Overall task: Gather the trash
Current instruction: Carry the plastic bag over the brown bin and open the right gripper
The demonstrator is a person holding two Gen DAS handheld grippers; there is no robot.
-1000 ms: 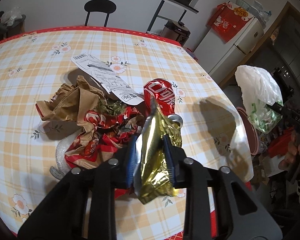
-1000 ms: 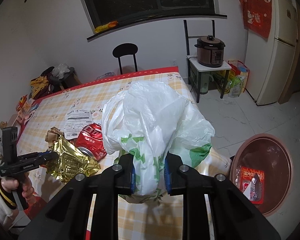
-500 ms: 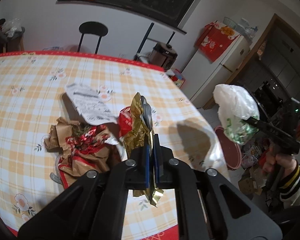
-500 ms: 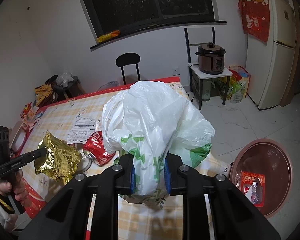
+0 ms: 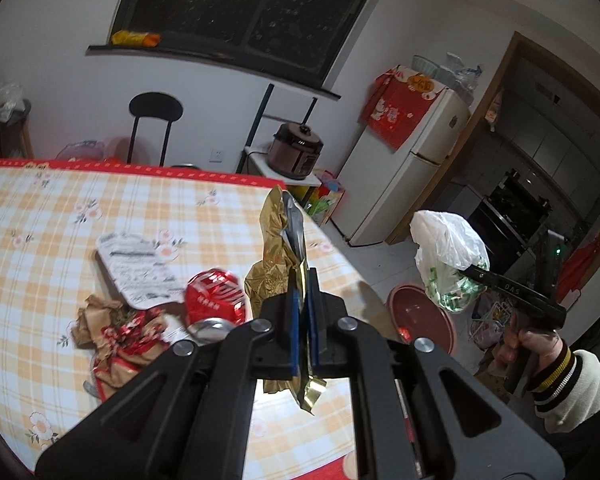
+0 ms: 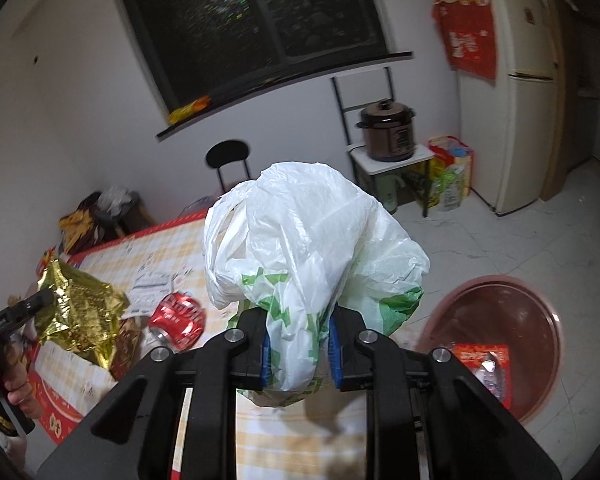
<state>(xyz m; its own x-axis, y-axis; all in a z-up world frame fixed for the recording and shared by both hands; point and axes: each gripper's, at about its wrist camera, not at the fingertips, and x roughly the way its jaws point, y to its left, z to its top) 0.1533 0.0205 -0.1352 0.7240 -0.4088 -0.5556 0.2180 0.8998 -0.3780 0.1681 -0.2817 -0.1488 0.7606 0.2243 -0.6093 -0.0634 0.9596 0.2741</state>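
Gold wrapper [image 5: 278, 256]: one, crinkled foil, silver inside; lifted above the surface [image 5: 40, 248], pinched between the left gripper [image 5: 303, 320] fingers.
Bag [image 6: 300, 248]: one, white plastic with green print, bunched; clamped in the right gripper [image 6: 298, 354] fingers, held off the surface edge.
Can [image 5: 214, 298]: one, red, dented, lying on the surface.
Receipt [image 5: 138, 268]: one, flat beside the can.
Brown-red paper [image 5: 116, 328]: one crumpled heap.
Basin [image 6: 500, 340]: one, reddish, on the floor, holding a red packet [image 6: 482, 364].

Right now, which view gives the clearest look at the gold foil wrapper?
The right wrist view: the gold foil wrapper faces it broadside, lifted above the table in the left gripper. The left wrist view shows the wrapper edge-on, partly hidden between its own fingers.
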